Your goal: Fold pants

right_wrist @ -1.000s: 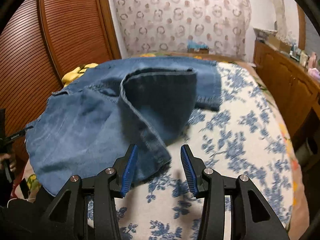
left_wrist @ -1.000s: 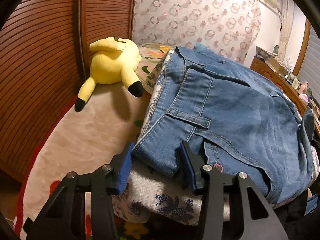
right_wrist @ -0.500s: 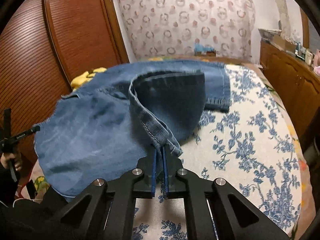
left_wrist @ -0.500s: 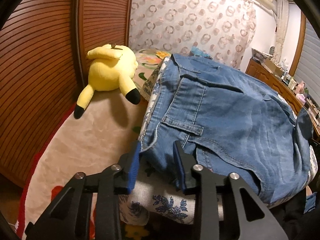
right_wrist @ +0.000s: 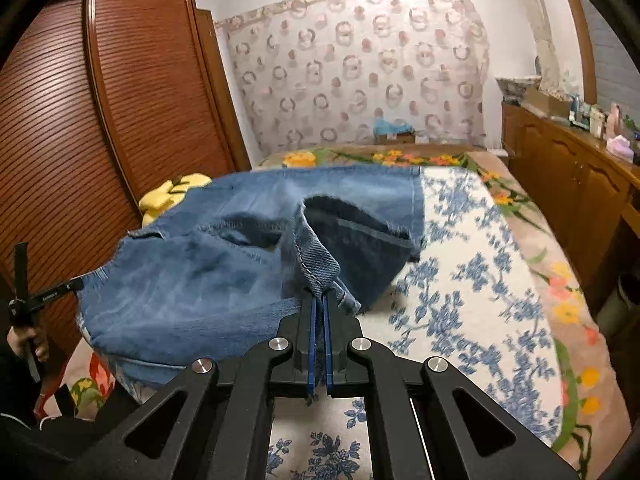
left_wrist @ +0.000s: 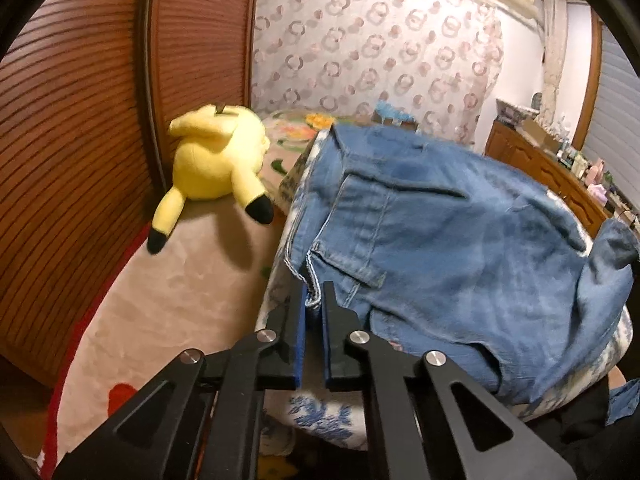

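Brown louvred wardrobe doors (left_wrist: 72,152) and a ring-patterned curtain (left_wrist: 380,48) close off the room behind the bed. From our left wrist we see a yellow plush toy with black-tipped ears (left_wrist: 216,168) lying on the beige blanket beside the blue-flowered white bedspread (left_wrist: 320,412), near the wardrobe. On that spread lie the blue denim pants (left_wrist: 440,240), spread across the bed. Our left gripper (left_wrist: 314,300) is clenched on their stitched near corner, by the pocket, probably so we can carry that edge over for a fold.

From our right wrist, the right gripper (right_wrist: 319,300) is pinched tight on a bunched seam of the pants (right_wrist: 200,280), which tents the cloth above the bedspread (right_wrist: 460,280). A wooden dresser (right_wrist: 568,184) crowded with small items lines the right wall. With both corners gripped, we judge the fold can begin.
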